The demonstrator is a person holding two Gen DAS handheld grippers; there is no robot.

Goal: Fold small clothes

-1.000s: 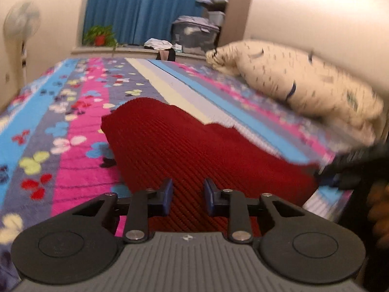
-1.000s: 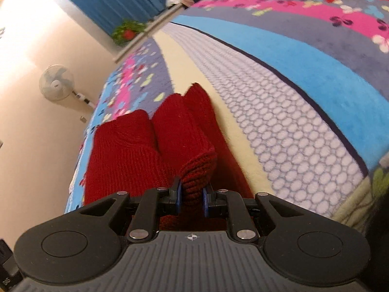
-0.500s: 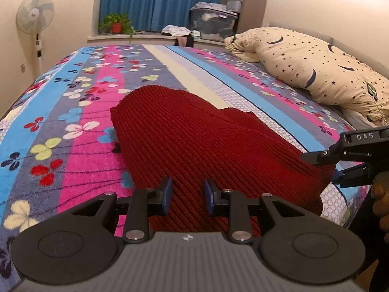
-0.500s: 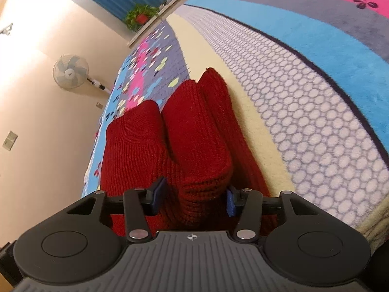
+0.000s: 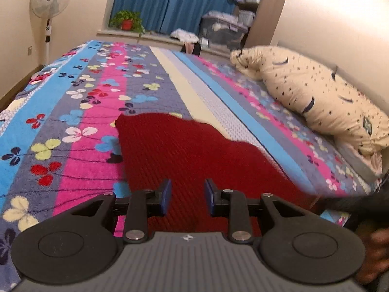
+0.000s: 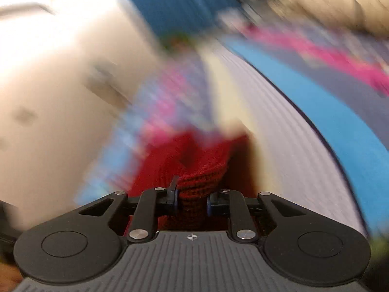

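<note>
The soft, thick red knit (image 5: 194,155), lying at lower centre on the bed (image 5: 73,112), was pinched at its edge by the right gripper (image 6: 192,198), probably the best hold, while the left gripper (image 5: 187,196) was spread above it.

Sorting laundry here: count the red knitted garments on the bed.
1. The red knitted garment lies on the floral bedspread, ahead of the left gripper; the right gripper has its edge between the fingers. Others may be hidden outside view.
</note>
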